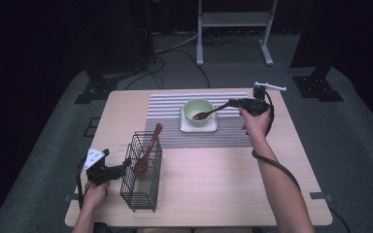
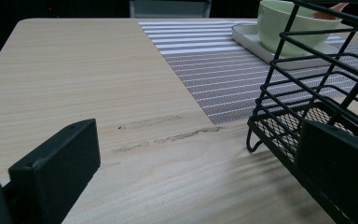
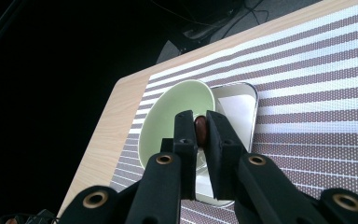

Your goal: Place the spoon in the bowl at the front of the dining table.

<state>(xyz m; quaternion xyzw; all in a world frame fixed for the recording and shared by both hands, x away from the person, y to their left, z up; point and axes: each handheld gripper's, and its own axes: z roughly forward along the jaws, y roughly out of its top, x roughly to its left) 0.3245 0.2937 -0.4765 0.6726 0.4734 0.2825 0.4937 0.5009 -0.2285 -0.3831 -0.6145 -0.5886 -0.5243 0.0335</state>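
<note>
A light green bowl (image 1: 197, 110) (image 3: 168, 116) sits on a white square plate (image 1: 187, 127) on the striped placemat (image 1: 165, 107). My right gripper (image 1: 233, 103) (image 3: 200, 119) is shut on the handle of a brown wooden spoon (image 1: 206, 114) (image 3: 200, 131), whose scoop end rests inside the bowl. At the front left stands a black wire basket (image 1: 141, 179) (image 2: 307, 79) with a second wooden spoon (image 1: 148, 148) upright in it. My left gripper (image 1: 125, 164) (image 2: 198, 130) is open and low on the table, with its right jaw against the basket's near side.
The wooden table (image 1: 213, 179) has bare room in front and to the right of the basket. On the floor beyond it stand a white metal frame (image 1: 233, 19), black stand bases (image 1: 94, 90) (image 1: 318, 87) and cables.
</note>
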